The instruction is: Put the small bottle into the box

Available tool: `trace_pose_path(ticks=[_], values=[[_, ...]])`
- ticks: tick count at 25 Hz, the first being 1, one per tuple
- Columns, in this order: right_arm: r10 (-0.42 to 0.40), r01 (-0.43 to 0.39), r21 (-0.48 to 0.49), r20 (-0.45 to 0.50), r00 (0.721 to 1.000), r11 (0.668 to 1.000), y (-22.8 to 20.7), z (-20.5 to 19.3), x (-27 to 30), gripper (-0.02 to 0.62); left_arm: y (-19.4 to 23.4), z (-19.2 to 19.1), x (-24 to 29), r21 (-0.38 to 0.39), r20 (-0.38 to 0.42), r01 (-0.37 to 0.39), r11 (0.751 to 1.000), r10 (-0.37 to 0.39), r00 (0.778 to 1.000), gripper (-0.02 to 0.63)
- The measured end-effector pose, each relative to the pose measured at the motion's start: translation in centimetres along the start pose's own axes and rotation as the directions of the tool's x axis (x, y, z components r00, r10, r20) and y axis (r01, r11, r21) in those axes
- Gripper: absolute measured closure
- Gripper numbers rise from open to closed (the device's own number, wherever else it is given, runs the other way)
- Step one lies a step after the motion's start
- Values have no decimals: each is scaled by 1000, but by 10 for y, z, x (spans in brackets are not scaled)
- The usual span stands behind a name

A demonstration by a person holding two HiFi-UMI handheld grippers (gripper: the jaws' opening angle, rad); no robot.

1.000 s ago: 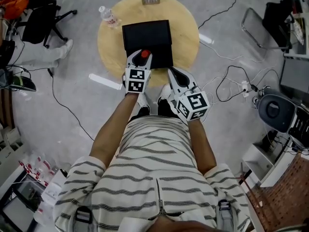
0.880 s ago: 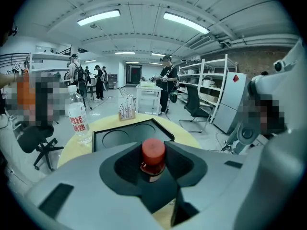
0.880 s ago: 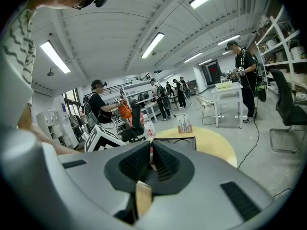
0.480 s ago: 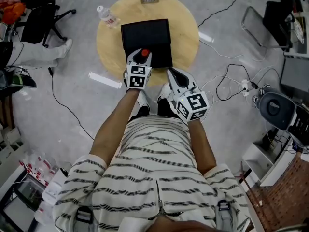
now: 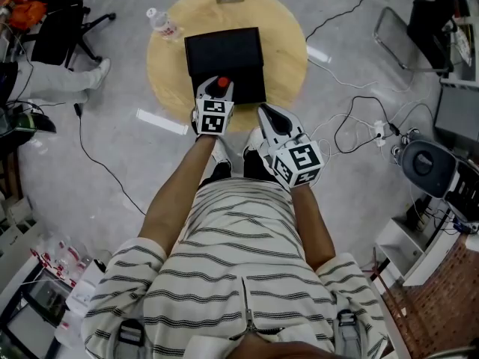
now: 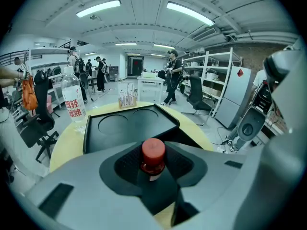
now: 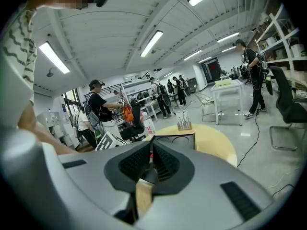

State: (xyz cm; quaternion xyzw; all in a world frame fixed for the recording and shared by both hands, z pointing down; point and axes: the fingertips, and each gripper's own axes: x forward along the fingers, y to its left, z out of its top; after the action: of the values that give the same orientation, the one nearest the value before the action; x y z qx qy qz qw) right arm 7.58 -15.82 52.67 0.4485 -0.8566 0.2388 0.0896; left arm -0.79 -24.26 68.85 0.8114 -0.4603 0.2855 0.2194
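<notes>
Above the box's (image 5: 224, 51) near part, we are gripping the bottle (image 6: 153, 153) in the left gripper (image 5: 217, 88), the right gripper (image 5: 266, 114) closed and empty. Releasing here, we are probably risking a topple over the rim.

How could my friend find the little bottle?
Find the round wooden table with the black box on it. At the box's near edge, the left gripper holds the small bottle. Its red cap sets it apart from the big clear bottle at the table's edge.
</notes>
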Motion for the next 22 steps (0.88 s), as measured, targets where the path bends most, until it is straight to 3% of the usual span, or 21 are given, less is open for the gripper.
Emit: trace_pose_path(ticks=[22], values=[[-4,4,31,-20,1000,999,-10,-6,0,566,-3,-1,13,31,-14,-11,999,11,1000,451]])
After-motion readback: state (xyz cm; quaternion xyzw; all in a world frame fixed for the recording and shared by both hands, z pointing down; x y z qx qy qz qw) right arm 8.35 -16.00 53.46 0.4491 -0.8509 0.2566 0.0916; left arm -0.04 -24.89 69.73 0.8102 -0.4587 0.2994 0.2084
